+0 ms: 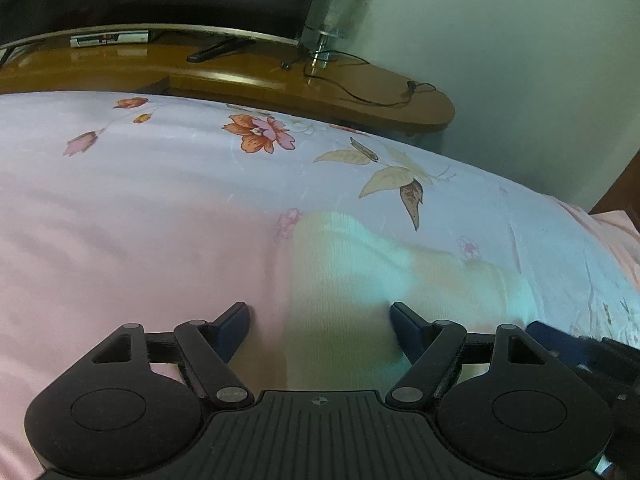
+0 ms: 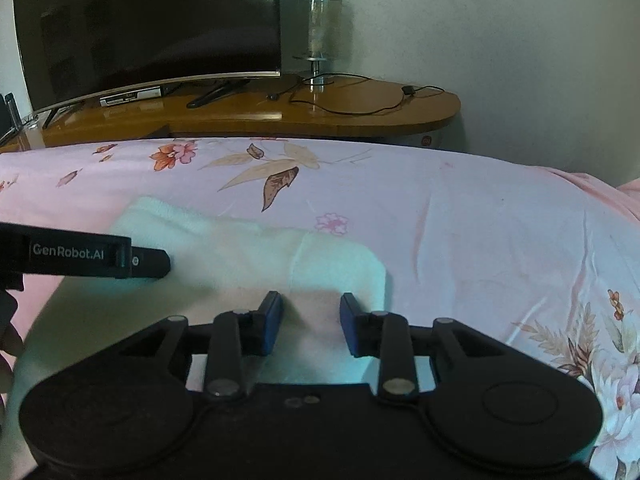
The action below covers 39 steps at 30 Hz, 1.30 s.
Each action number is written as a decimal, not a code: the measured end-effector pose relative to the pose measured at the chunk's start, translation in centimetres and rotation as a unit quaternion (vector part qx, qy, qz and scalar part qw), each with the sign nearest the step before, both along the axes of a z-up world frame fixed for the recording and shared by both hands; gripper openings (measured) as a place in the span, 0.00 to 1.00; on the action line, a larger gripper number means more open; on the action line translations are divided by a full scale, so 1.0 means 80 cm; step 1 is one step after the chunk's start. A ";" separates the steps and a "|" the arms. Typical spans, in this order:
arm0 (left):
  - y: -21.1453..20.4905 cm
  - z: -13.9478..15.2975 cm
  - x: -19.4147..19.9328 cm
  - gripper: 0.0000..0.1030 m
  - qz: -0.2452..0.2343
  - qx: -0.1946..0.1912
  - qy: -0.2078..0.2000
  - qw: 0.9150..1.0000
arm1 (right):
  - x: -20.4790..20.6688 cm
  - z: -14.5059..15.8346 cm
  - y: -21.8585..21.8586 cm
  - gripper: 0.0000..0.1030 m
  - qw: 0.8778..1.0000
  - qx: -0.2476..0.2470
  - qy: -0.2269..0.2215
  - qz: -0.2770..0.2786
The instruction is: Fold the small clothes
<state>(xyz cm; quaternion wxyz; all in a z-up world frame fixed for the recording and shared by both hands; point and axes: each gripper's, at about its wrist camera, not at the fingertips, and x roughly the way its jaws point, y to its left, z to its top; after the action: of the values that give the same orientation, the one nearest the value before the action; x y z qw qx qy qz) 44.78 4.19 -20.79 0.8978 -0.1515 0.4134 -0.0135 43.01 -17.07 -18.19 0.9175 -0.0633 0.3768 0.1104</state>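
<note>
We are looking down at a pale white garment (image 2: 248, 256) lying flat on the pink flowered bedspread (image 2: 480, 232), with one folded edge showing toward its right end. Our left gripper (image 1: 320, 316) is hovering over the garment's left part with its jaws standing wide apart, and nothing is sitting between the fingers but the cloth beneath; whether the tips are touching it is hard to say, since the fabric is washed out there. Our right gripper (image 2: 311, 308) is hanging over the near right corner of the garment with a narrower gap, gripping nothing. Beyond the bed we are seeing a wooden stand (image 2: 360, 108) carrying a dark television (image 2: 148, 24) and a glass lamp (image 2: 318, 28).
</note>
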 end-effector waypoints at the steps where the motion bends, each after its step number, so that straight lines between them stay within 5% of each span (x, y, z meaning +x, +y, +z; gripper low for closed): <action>1: 0.001 0.001 -0.006 0.74 -0.002 -0.001 -0.002 1.000 | -0.004 0.004 -0.003 0.31 1.000 0.009 0.001 -0.005; 11: 0.003 0.016 -0.081 0.74 -0.035 -0.019 -0.003 0.999 | -0.104 0.052 -0.008 0.33 0.998 0.047 -0.034 0.010; 22: 0.020 0.004 -0.185 0.74 -0.076 -0.008 0.011 0.997 | -0.210 0.022 -0.041 0.36 0.997 0.063 0.042 -0.028; 32: 0.011 0.009 -0.204 0.74 -0.087 0.002 0.010 0.996 | -0.242 0.019 -0.029 0.13 0.996 0.068 0.048 -0.025; 39: 0.007 0.004 -0.203 0.74 -0.091 0.011 0.021 0.996 | -0.242 0.003 -0.042 0.10 0.995 0.052 0.081 -0.028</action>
<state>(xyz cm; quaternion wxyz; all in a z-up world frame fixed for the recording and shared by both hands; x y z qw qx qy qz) 28.56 4.77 -20.45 0.8856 -0.1036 0.4443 -0.0875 23.65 -20.44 -17.98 0.8887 0.0042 0.4454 0.1086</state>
